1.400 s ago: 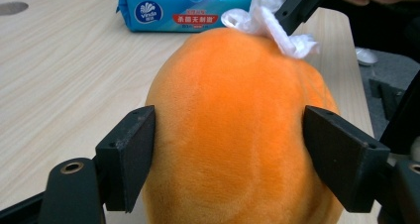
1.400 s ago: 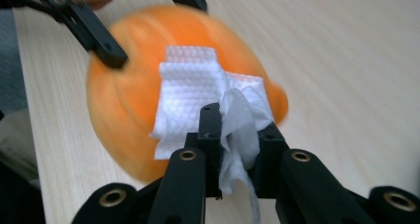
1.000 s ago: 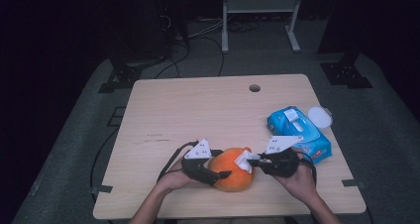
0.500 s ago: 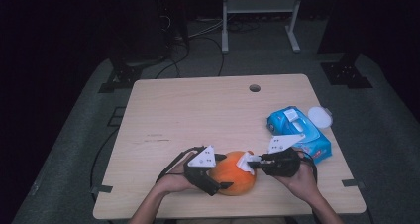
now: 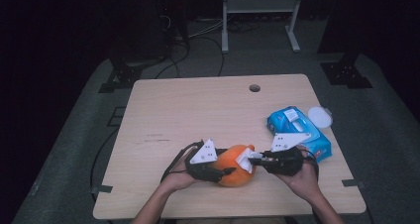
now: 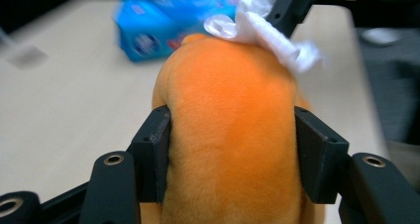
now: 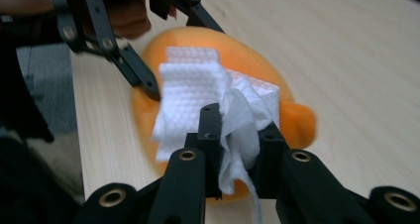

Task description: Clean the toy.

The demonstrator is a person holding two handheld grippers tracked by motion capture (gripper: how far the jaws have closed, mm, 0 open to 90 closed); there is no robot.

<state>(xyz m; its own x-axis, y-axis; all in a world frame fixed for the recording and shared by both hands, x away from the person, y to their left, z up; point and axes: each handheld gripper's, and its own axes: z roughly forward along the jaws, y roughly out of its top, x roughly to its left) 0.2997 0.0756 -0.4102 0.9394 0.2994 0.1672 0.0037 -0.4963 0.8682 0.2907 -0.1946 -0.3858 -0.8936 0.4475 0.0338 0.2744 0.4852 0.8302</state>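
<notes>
- Two grippers work together on one orange plush toy (image 5: 236, 164), which lies on the wooden table (image 5: 198, 110) near its front edge, between the two hands.
- Left gripper (image 5: 218, 173) has just been closing its jaws, and in the left gripper view its pads press on both sides of the toy (image 6: 233, 135); it grasps the toy and should keep this hold firm but soft, because the plush gives way easily.
- Right gripper (image 5: 252, 159) is clenched on a folded white wet wipe (image 7: 208, 95), which rests on the top of the toy just in front of its jaws.
- Wiping goes best, I judge, with short strokes away from the left gripper, so the toy does not slip out of that hold.
- Light pressure is enough; a hard push can roll the round toy or pull the wipe out of the jaws.
- Behind the right gripper, near it, lies the blue pack of wipes (image 5: 297, 130), with a small white lid (image 5: 320, 117) just beside it.
</notes>
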